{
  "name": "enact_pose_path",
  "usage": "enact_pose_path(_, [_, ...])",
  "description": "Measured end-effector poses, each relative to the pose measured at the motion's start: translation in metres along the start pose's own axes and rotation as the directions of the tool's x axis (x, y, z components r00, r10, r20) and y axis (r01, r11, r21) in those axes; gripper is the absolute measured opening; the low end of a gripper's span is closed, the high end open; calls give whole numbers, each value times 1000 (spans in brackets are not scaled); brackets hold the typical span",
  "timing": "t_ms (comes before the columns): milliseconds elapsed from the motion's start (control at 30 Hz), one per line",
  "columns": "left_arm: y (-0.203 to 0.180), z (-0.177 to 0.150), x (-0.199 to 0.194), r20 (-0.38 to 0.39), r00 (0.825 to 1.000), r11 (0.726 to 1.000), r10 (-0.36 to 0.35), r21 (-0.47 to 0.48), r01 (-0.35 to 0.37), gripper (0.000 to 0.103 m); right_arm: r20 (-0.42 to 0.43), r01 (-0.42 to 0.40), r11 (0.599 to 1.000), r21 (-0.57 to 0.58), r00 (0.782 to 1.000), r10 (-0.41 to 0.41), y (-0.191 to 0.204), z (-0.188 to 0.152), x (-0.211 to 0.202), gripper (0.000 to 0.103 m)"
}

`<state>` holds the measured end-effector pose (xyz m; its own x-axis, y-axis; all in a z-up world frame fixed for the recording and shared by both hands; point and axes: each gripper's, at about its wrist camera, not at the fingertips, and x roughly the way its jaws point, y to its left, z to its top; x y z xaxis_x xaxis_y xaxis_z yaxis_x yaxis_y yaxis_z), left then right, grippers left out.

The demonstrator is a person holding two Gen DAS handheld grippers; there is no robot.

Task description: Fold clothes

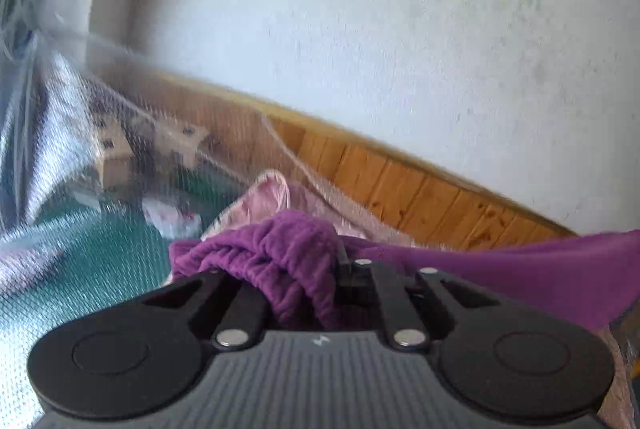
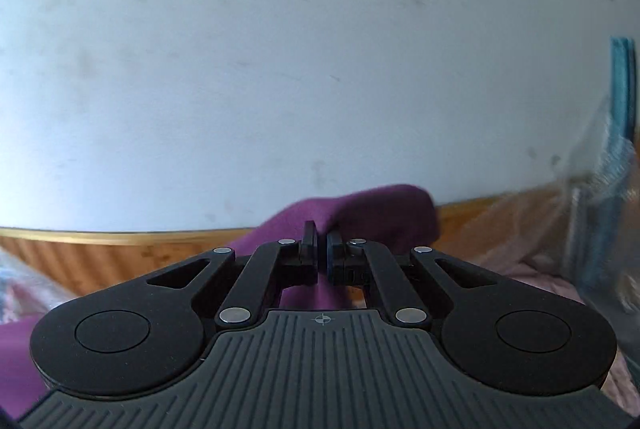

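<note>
Left gripper: fingers mostly buried in a bunched wad of the purple garment, apparently clamped on it. From there the cloth stretches taut rightward. Right gripper: pads nearly together, pinching a thin fold of the same garment, which rises ahead against the white wall.
</note>
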<state>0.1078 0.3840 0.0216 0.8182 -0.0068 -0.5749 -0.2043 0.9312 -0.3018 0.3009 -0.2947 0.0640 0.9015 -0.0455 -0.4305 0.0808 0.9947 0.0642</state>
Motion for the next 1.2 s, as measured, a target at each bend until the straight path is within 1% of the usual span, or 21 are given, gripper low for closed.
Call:
enact_pose_path(33, [3, -16, 33, -96, 995, 1000, -7, 3, 7, 12, -85, 34, 999, 8, 996, -33, -5, -20, 25, 2])
enact_pose_path(100, [7, -56, 92, -276, 961, 1000, 1, 21, 5, 12, -253, 102, 995, 14, 963, -95, -15, -59, 75, 8])
enact_pose_path(133, [8, -80, 117, -360, 933, 999, 15, 38, -1, 13, -335, 137, 991, 13, 934, -125, -20, -79, 100, 29])
enact_pose_path(167, [9, -104, 142, -438, 898, 998, 31, 55, -7, 13, -407, 178, 984, 14, 900, -157, -25, -102, 118, 34])
enact_pose_path(200, [7, -123, 149, -474, 879, 996, 58, 91, -17, 14, -447, 214, 976, 32, 877, -177, -29, -130, 118, 34])
enact_pose_path(233, [5, -143, 156, -506, 858, 992, 86, 124, -26, 14, -459, 213, 975, 60, 873, -163, -30, -153, 110, 34])
enact_pose_path(267, [8, -159, 152, -512, 854, 992, 95, 118, -40, 16, -481, 194, 978, 76, 866, -135, -27, -173, 101, 40])
enact_pose_path(300, [11, -168, 146, -504, 859, 995, 87, 89, -49, 18, -502, 176, 980, 93, 859, -107, -23, -194, 92, 46])
enact_pose_path(367, [25, -176, 127, -481, 875, 998, 51, 1, -57, 24, -536, 143, 982, 120, 842, -57, -15, -230, 78, 46])
enact_pose_path(467, [41, -167, 103, -430, 903, 995, 24, -76, -62, 42, -556, 111, 987, 120, 831, -26, 2, -249, 73, 47])
enact_pose_path(500, [44, -158, 99, -409, 912, 994, 37, -80, -76, 49, -562, 100, 988, 120, 827, -16, 7, -256, 72, 47])
enact_pose_path(533, [47, -150, 95, -388, 920, 992, 51, -84, -90, 61, -568, 90, 989, 120, 823, -5, 13, -262, 70, 48])
enact_pose_path(600, [52, -131, 91, -342, 934, 987, 99, -87, -136, 73, -581, 68, 990, 121, 814, 15, 24, -275, 67, 56])
enact_pose_path(667, [60, -119, 99, -340, 934, 985, 105, -95, -145, 75, -588, 46, 992, 116, 808, 31, 35, -282, 67, 59])
enact_pose_path(767, [68, -113, 127, -397, 912, 986, 104, -80, -148, 83, -550, 25, 997, 67, 835, 16, 47, -258, 86, 68])
enact_pose_path(900, [72, -130, 176, -467, 869, 981, 162, -16, -191, 81, -492, 10, 1000, 5, 870, -6, 55, -231, 118, 85])
enact_pose_path(967, [63, -127, 178, -450, 875, 983, 177, 34, -181, 74, -477, 22, 999, -49, 878, -42, 55, -222, 139, 87])
enact_pose_path(1033, [55, -125, 181, -433, 881, 982, 191, 85, -171, 47, -467, 58, 993, -102, 879, -99, 50, -215, 163, 88])
enact_pose_path(1067, [51, -124, 182, -424, 884, 980, 198, 110, -166, 26, -463, 75, 990, -120, 878, -122, 47, -211, 176, 89])
enact_pose_path(1133, [42, -121, 183, -403, 891, 974, 210, 161, -156, 25, -462, 98, 987, -128, 875, -147, 38, -206, 199, 89])
enact_pose_path(1200, [23, -105, 161, -309, 936, 969, 169, 227, -100, 25, -482, 86, 987, -136, 865, -142, 31, -206, 220, 88])
